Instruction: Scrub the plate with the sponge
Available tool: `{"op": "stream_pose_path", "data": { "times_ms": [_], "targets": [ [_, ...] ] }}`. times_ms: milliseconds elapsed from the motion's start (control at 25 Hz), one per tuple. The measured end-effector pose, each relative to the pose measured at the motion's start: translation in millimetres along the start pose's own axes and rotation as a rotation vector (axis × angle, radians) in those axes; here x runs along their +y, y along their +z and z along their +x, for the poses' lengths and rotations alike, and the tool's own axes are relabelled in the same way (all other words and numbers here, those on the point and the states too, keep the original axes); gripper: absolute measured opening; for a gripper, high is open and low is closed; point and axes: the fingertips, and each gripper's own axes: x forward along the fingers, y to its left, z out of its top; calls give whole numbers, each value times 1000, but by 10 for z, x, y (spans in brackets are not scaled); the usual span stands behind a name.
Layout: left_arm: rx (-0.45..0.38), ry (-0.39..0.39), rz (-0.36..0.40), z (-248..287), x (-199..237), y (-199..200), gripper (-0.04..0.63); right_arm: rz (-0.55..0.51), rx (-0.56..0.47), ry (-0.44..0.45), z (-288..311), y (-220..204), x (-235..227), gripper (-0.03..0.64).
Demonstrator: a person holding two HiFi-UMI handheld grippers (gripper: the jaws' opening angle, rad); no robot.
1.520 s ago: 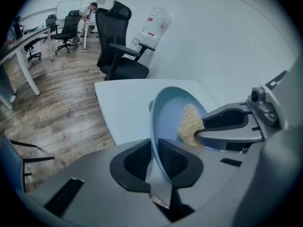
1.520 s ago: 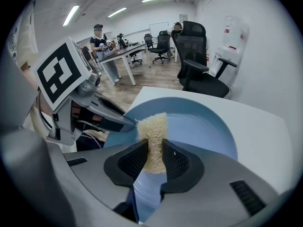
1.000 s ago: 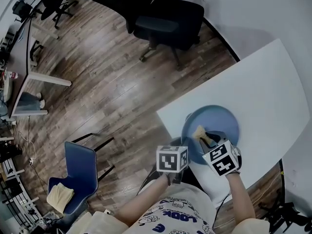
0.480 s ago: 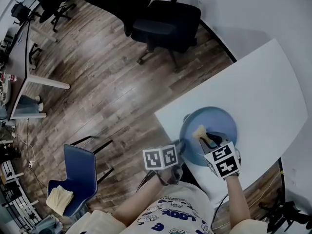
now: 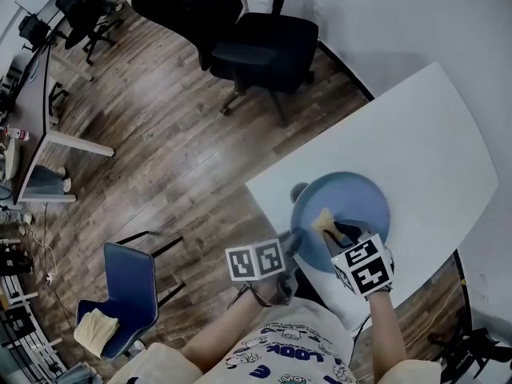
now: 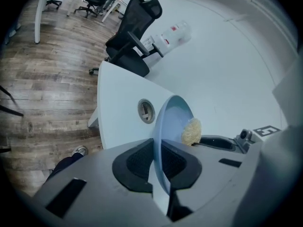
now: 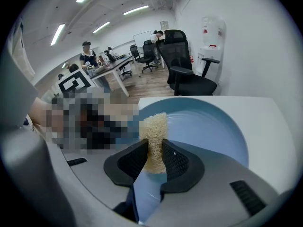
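A round blue plate (image 5: 356,198) lies near the front-left corner of the white table (image 5: 424,134). My left gripper (image 5: 291,243) is shut on the plate's near-left rim. In the left gripper view the plate (image 6: 173,119) runs edge-on between the pads of the left gripper (image 6: 157,150). My right gripper (image 5: 339,232) is shut on a pale yellow fibrous sponge (image 5: 323,218), which rests on the plate's inner face. In the right gripper view the sponge (image 7: 155,129) stands upright between the pads of the right gripper (image 7: 155,157), over the plate (image 7: 208,126).
A round cable hole (image 5: 299,190) sits in the table beside the plate's left rim. A black office chair (image 5: 268,42) stands beyond the table's far-left edge. A blue chair (image 5: 128,290) with a yellow cloth (image 5: 96,326) stands on the wood floor at lower left.
The left gripper's marker cube has swung to the left and rolled, and its jaws have come onto the plate's rim. The right gripper keeps the sponge and has shifted slightly.
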Motion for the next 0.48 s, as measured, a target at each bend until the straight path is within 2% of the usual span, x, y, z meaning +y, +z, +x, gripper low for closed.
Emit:
{"op": "stream_pose_path", "data": {
  "times_ms": [480],
  "targets": [
    [-72, -34, 118, -220, -481, -36, 26, -83, 11, -58, -311, 113, 124, 100]
  ]
}}
